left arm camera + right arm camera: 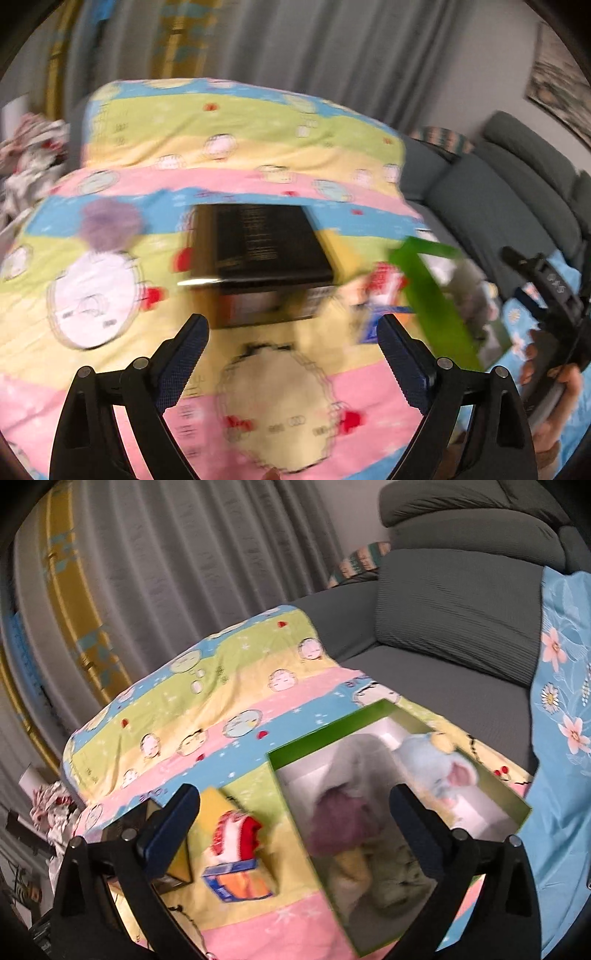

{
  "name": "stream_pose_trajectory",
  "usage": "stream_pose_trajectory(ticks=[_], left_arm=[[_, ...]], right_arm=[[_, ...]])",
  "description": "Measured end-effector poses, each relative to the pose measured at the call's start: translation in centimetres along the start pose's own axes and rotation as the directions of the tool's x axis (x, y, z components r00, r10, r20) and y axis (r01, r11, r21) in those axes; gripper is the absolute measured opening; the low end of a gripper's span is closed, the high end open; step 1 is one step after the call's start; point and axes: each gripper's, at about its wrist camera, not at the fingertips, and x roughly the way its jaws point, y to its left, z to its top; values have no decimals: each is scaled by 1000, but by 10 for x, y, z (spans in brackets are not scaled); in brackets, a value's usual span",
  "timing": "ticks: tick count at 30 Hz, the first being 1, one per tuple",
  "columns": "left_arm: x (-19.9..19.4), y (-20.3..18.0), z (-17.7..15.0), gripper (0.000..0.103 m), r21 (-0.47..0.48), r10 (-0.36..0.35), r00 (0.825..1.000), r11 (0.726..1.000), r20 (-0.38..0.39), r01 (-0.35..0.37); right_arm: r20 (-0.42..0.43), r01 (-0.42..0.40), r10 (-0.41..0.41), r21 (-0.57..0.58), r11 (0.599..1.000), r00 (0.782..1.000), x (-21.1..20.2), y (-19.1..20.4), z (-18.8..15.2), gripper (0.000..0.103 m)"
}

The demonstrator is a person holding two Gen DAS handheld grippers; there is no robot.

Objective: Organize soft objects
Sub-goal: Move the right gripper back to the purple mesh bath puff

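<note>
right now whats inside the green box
Soft toys fill the green box: a pale blue plush, a purple one, and yellowish-green pieces. Anything beneath them is covered.

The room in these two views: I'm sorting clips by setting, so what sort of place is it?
Most likely a home living room: a grey sofa with back cushions, long grey curtains, and a cartoon-print blanket spread over a low surface, holding a green box of soft toys.

home living room: grey sofa at 1 o'clock, pleated curtains at 11, cartoon-print blanket centre, wall picture at 2.
</note>
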Motion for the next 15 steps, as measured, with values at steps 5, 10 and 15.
stream_pose_trajectory(ticks=[5, 10, 15], left_arm=[[-13, 65, -13, 92, -98, 88, 996, 991, -4, -88], [-27, 120, -28, 92, -195, 138, 990, 972, 14, -133], [-34, 167, -42, 92, -280, 210, 977, 940, 25, -195]], right_arm=[[-10, -45, 45, -80, 996, 999, 2, 33, -14, 102], [-23, -61, 58, -175, 983, 998, 3, 70, -30, 102], [-86, -130, 111, -277, 952, 990, 6, 115, -54, 102]])
